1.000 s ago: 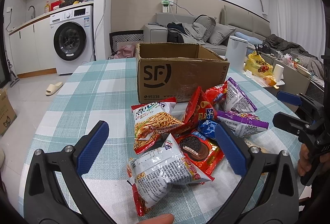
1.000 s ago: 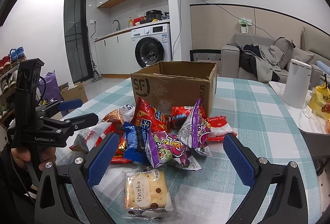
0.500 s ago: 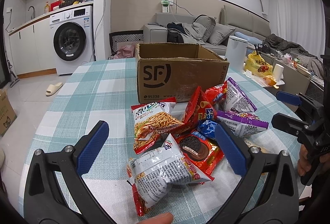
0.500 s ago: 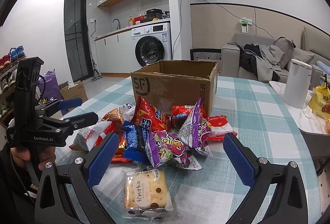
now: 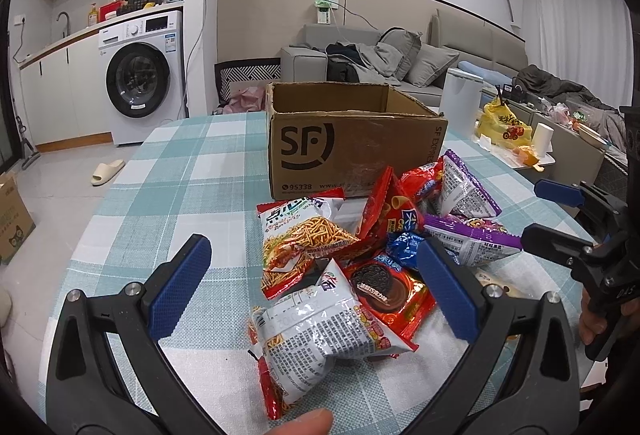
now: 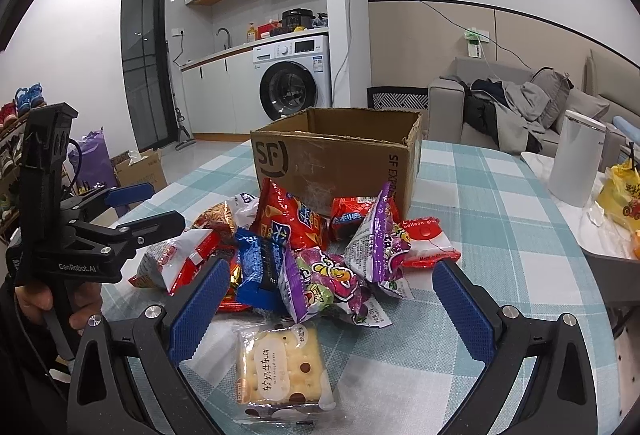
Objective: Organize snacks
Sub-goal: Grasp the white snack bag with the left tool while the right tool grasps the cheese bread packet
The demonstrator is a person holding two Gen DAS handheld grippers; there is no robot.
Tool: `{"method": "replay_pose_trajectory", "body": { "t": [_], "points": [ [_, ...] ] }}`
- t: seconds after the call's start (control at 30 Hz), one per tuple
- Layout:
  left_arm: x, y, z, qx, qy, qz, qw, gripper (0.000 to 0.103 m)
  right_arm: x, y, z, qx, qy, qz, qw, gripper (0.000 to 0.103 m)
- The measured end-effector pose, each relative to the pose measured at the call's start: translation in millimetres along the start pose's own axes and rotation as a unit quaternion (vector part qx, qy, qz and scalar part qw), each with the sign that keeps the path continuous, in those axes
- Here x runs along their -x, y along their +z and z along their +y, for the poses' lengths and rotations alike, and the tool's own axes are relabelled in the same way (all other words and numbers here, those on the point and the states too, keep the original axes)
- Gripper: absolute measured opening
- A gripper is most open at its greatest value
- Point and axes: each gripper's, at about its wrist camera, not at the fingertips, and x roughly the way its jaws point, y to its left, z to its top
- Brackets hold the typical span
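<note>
Hovering wide open and empty, both tools (left (image 5: 312,289), right (image 6: 330,309)), snack pile (image 6: 316,255) overlapping, box (image 5: 352,143) interior hidden

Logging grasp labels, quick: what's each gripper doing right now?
Left gripper: open, holding nothing, above the snack pile.
Right gripper: open, holding nothing.

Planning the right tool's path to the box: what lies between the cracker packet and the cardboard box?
In the right wrist view, the snack pile lies between the cracker packet and cardboard box, with purple bags nearest the packet.
</note>
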Motion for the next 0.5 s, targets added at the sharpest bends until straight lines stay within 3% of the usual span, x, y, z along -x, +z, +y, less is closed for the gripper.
{"method": "replay_pose_trajectory", "body": {
  "t": [0.5],
  "points": [
    [-3.2, -4.8, 7.3, 0.005, 0.001, 0.038, 0.9993, 0.102, -16.4, -4.1, 3.2, -0.008, 0.002, 0.067, 0.998, 0.103]
  ]
}}
